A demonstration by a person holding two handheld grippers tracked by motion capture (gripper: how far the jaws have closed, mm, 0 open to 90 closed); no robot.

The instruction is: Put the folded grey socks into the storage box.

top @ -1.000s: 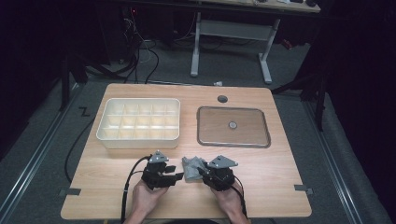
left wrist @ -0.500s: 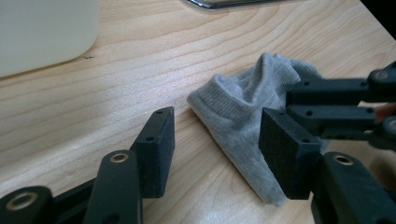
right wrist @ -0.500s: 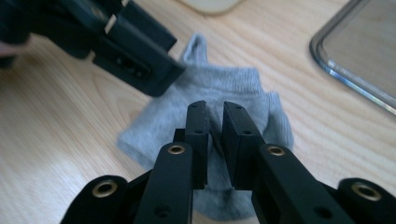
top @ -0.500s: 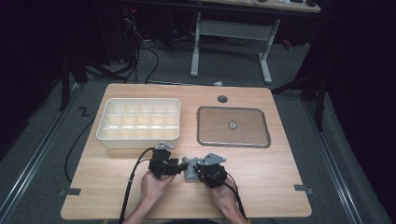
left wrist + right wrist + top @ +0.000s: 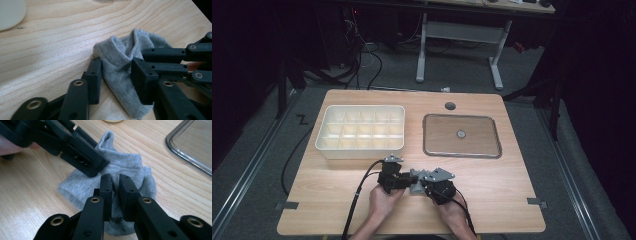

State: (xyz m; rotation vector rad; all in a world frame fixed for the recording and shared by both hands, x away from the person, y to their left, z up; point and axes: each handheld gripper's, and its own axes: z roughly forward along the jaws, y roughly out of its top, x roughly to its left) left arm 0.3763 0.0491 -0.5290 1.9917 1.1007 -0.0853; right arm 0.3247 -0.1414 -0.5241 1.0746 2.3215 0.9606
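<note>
A small grey sock [image 5: 414, 180] lies bunched on the wooden table [image 5: 512, 200] near the front edge, between my two grippers. My right gripper [image 5: 115, 185] is shut on a raised fold in the middle of the sock [image 5: 130, 167]. My left gripper [image 5: 117, 72] reaches in from the other side and has just been closing. The sock's cuff end [image 5: 117, 60] lies flat between its jaws, the left pad at the cloth's edge, and I see no squeeze. In the high view the left gripper [image 5: 406, 179] and right gripper [image 5: 421, 186] point at each other.
A white tray [image 5: 360, 146] with several compartments stands at the back left. A clear flat lid [image 5: 462, 135] with a rounded rim lies at the back right, close to the sock in the right gripper view. A round cable hole [image 5: 450, 106] sits near the far edge.
The left gripper has moved up and to the right, onto the sock, and its jaws now straddle the cuff. The right gripper has shifted slightly left and closed on the fold.
</note>
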